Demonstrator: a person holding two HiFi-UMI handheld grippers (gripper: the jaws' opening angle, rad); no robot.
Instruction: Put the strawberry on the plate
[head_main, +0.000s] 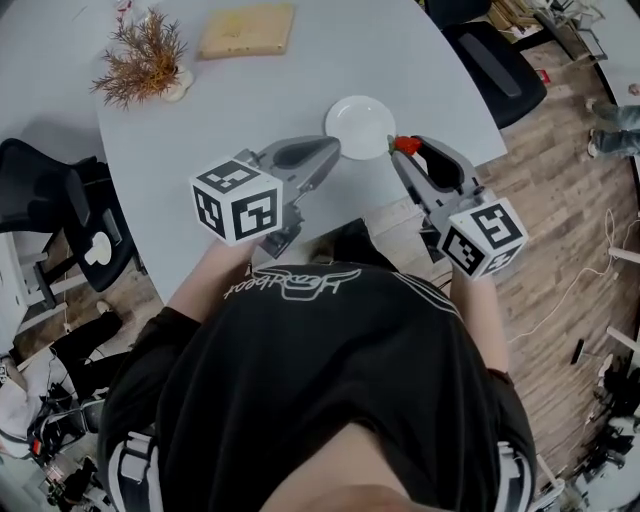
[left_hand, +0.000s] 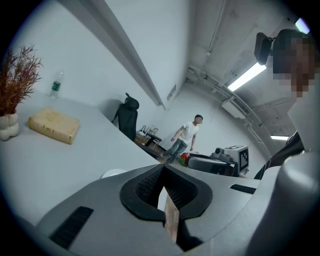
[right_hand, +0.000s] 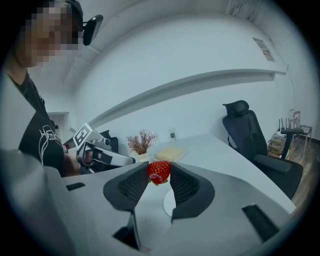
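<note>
A person in a black T-shirt (head_main: 330, 390) bends over a rounded, pale grey tabletop (head_main: 250, 110), with a moulded grey plastic gripper in each hand. The right gripper (head_main: 405, 147) pinches a glossy red strawberry (head_main: 406, 145) between its ribbed black pads. It holds the fruit just off the right rim of a small, round white plate (head_main: 360, 127), which sits close to the tabletop's near edge. The left gripper (head_main: 328, 150), its jaws pressed together on nothing, points at the plate's left side from close by. Toward the tabletop's far left corner a brittle, rust-brown dried sprig (head_main: 145, 50) stands in a lumpy white vase (head_main: 180, 85). A flat, tan wooden block (head_main: 247, 30) lies to the vase's right, along the far edge.
</note>
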